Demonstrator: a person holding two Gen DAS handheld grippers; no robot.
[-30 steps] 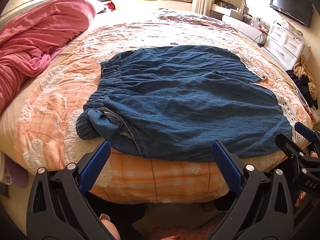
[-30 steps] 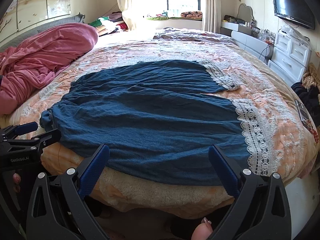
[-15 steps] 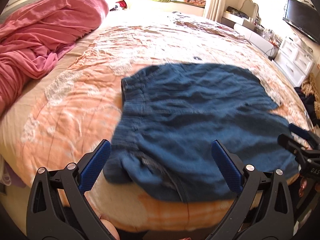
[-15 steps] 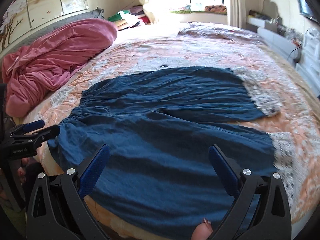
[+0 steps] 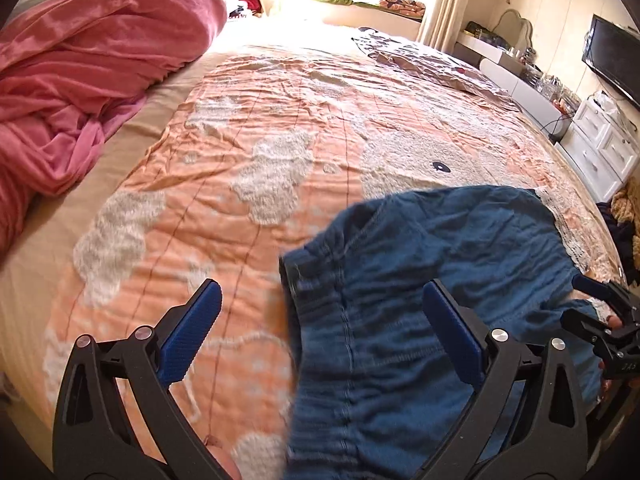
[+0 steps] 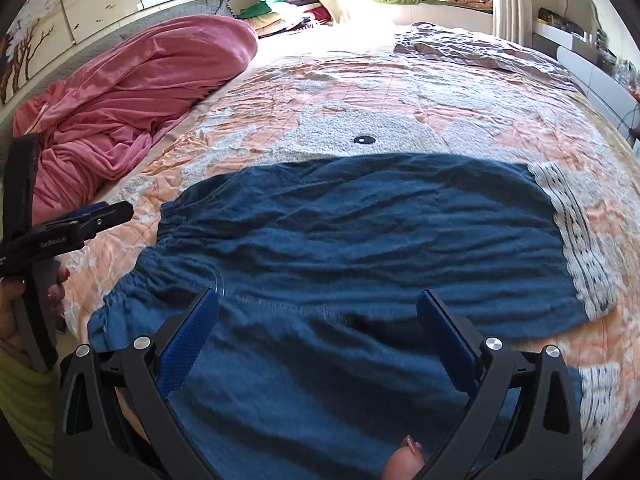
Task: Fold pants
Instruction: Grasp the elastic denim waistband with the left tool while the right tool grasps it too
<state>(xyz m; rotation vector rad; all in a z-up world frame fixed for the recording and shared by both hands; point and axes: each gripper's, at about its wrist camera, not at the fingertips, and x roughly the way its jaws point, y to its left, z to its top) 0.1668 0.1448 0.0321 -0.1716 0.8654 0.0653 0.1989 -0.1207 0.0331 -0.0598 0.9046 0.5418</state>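
Observation:
Dark blue pants (image 6: 360,248) with white lace hems (image 6: 580,240) lie spread flat on the orange bedspread (image 6: 400,92), waistband to the left, legs to the right. In the left wrist view the gathered waistband (image 5: 316,292) lies between the blue pads of my left gripper (image 5: 324,324), which stands open above it. My right gripper (image 6: 320,332) hangs open over the middle of the pants, nothing held. The left gripper (image 6: 80,224) shows from the side at the left edge of the right wrist view. The right gripper (image 5: 600,312) appears at the right edge of the left wrist view.
A crumpled pink blanket (image 5: 88,60) fills the bed's left side. A grey quilted cover (image 6: 480,52) lies at the far end. White drawers (image 5: 604,148) and a wall TV (image 5: 612,60) stand right of the bed. Folded clothes (image 6: 288,8) pile up by the window.
Both grippers have moved forward and up over the bed. The left one has swung leftward, so the waistband now sits between its fingers. Both stay open.

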